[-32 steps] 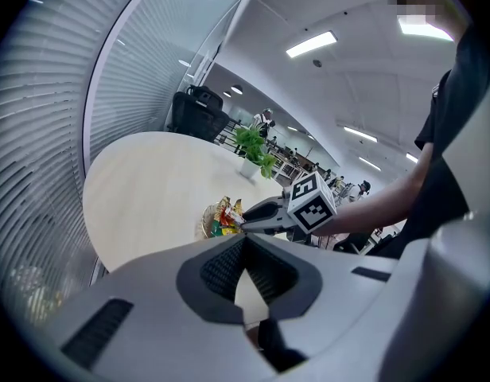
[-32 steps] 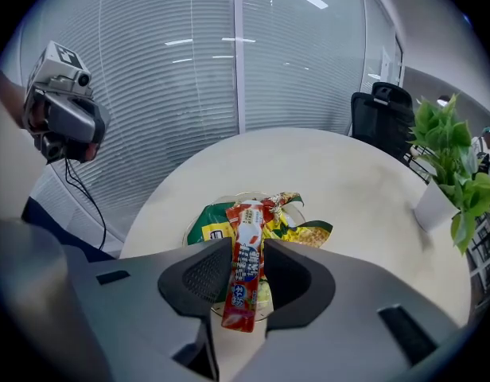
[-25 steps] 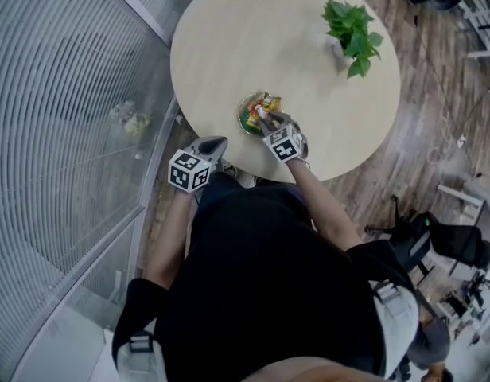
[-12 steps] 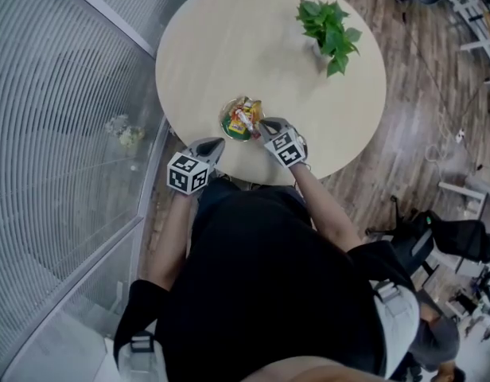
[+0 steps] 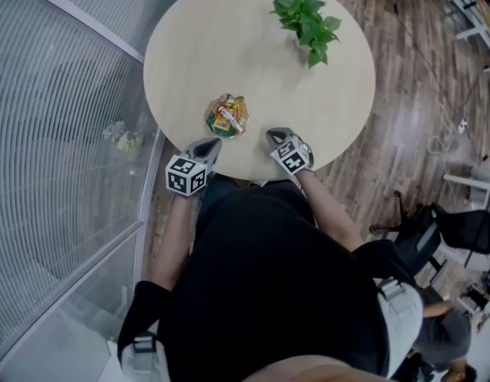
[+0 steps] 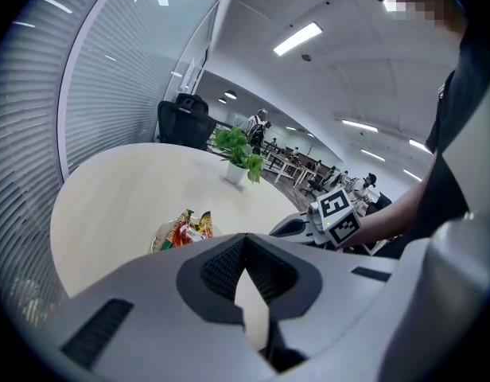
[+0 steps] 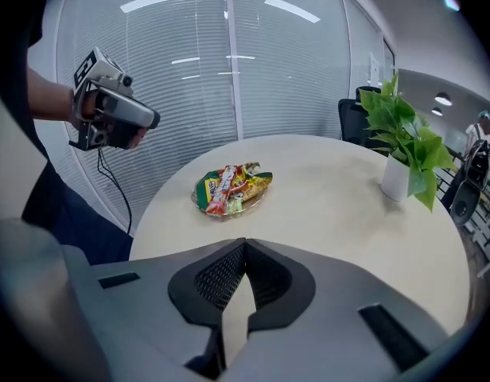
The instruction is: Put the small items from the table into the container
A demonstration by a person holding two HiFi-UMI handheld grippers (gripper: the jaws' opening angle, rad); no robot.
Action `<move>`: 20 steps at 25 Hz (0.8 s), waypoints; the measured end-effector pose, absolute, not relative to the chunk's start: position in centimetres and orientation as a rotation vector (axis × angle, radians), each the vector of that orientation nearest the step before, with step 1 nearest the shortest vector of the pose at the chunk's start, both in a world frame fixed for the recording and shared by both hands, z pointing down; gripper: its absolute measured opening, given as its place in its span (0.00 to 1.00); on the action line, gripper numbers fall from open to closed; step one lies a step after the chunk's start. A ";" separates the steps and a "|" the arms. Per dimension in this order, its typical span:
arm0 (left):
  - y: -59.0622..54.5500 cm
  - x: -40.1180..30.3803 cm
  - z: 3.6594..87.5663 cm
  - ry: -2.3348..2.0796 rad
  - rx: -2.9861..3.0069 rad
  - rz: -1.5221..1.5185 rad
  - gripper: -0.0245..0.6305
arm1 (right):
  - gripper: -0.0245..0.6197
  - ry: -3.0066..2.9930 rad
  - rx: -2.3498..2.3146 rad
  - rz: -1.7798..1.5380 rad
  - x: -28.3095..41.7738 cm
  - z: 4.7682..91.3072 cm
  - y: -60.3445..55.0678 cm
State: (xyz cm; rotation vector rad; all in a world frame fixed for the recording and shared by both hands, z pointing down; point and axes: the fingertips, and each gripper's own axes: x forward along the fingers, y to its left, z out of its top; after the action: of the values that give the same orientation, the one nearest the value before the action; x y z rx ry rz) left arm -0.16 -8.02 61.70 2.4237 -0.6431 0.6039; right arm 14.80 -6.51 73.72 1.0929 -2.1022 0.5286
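You look to be at the end of the job, or very near it. The dish [image 5: 226, 116] sits on the counter [image 5: 229, 46] toward your edge, heaped with packets [image 5: 229, 114] in red, yellow and green. Nothing else small lies loose on the top. The only other thing there is the plant [image 5: 305, 18] at the far side, well apart from the dish.

So the step in hand reads as a check, not a pick. Before you call it finished, sweep your eyes over the strip of counter right under your hands — the grippers and your body hide part of that near edge in the head view. If a stray item turns up there, you need to open one gripper, come down on it and carry it to the dish. If not, nothing calls for another grasp.

The left gripper [image 5: 204, 148] hangs at the near rim, to the left of the dish and apart from it. Its jaws are closed tip to tip with nothing between them, and only bare counter shows through the hollow behind the tips. The right gripper [image 5: 275, 136] is over the near edge on the other side of the dish, also clear of it. Its jaws are pressed together and empty, and it touches neither the dish nor the packets.
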 end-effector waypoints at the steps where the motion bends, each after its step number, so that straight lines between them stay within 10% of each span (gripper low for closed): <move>1: -7.8 0.0 61.8 -0.653 2.421 0.604 0.04 | 0.07 -2.105 1.093 0.530 15.1 73.8 -6.1; 20: -4.9 0.7 62.1 -0.735 2.396 0.590 0.04 | 0.07 -2.202 0.976 0.478 14.0 73.3 -4.1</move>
State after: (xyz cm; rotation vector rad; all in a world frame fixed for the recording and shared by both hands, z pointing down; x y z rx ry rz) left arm 0.66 -4.87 62.08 2.3958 -0.7352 0.5897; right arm 13.96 -4.10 73.32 0.9764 -2.2016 0.4777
